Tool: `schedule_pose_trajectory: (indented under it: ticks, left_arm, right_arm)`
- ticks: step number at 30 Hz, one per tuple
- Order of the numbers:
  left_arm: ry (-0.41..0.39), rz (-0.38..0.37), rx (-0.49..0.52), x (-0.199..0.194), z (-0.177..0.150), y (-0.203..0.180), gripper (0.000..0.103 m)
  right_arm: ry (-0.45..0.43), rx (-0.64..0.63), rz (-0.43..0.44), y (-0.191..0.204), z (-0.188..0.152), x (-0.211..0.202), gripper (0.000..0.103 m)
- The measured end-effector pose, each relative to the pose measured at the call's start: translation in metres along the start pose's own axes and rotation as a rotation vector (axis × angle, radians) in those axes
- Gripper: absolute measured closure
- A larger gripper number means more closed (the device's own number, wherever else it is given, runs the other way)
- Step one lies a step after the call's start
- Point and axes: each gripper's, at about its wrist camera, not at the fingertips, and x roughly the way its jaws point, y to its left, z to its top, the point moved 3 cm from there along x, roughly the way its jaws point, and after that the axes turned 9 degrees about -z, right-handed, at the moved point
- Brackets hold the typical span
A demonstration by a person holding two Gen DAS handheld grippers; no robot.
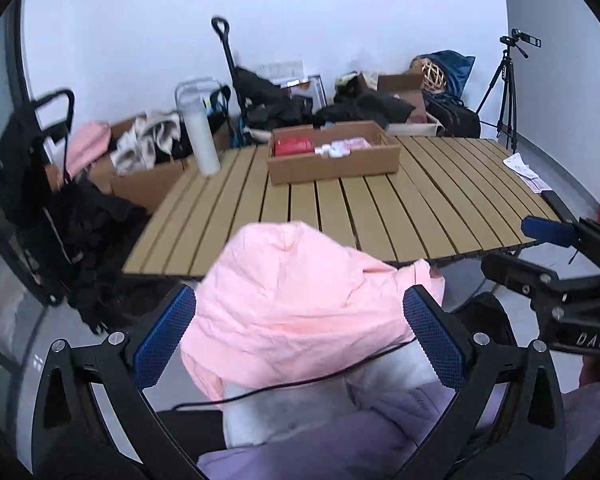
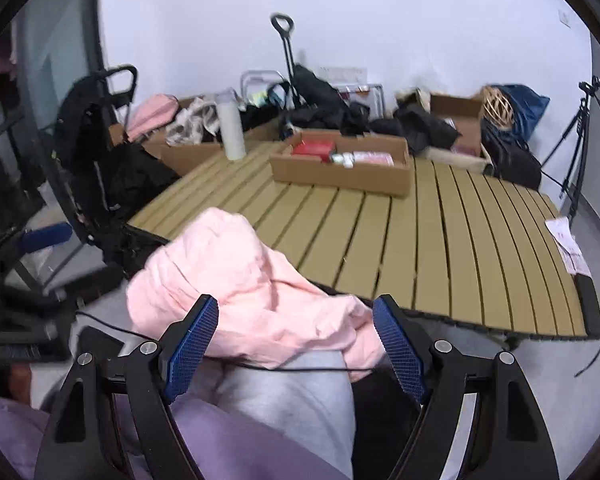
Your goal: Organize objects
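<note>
A crumpled pink garment [image 1: 296,292] [image 2: 236,280] lies bunched over a person's grey-clad leg [image 2: 292,392], just in front of the slatted wooden table [image 1: 380,216] [image 2: 440,240]. In each wrist view it fills the gap between that gripper's blue pads. My left gripper [image 1: 300,344] has its jaws wide apart, and so does my right gripper [image 2: 296,344]. From the side, the right gripper [image 1: 508,248] stands just clear of the cloth's right edge. The left one's blue pad [image 2: 46,237] sits well to the left of it. I see neither pinching the cloth.
On the table stand a shallow cardboard box [image 1: 332,168] holding a red packet [image 1: 294,146] and small white items, a white bottle [image 1: 202,136], and papers [image 1: 524,172] at the right edge. Black carts, bags, clothes boxes and a tripod [image 1: 504,92] line the wall. A black cable [image 1: 300,380] crosses the lap.
</note>
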Motion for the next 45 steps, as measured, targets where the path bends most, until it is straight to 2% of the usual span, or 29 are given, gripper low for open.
schedule_pose_trajectory:
  ticks: [4,8,17,27,45]
  left_arm:
    - [-0.020,-0.013,-0.010,-0.004,0.006,-0.003,0.000]
    - [-0.002,-0.028,-0.015,-0.001,0.002,-0.003,0.000]
    - [-0.004,-0.031,-0.053,-0.001,-0.001,0.001,0.000]
    - [-0.012,-0.034,-0.077,-0.003,-0.001,0.011,0.000]
    - [0.002,-0.039,-0.073,0.001,-0.001,0.011,0.000]
  right_arm:
    - [-0.033,0.016,0.001,-0.005,0.003,-0.009,0.020]
    - [-0.055,0.007,-0.040,-0.005,0.002,-0.016,0.020]
    - [-0.029,0.049,-0.023,-0.010,0.002,-0.011,0.020]
    - [-0.021,0.001,-0.039,0.002,0.000,-0.010,0.020]
    - [0.000,0.002,-0.035,-0.001,-0.003,-0.005,0.020]
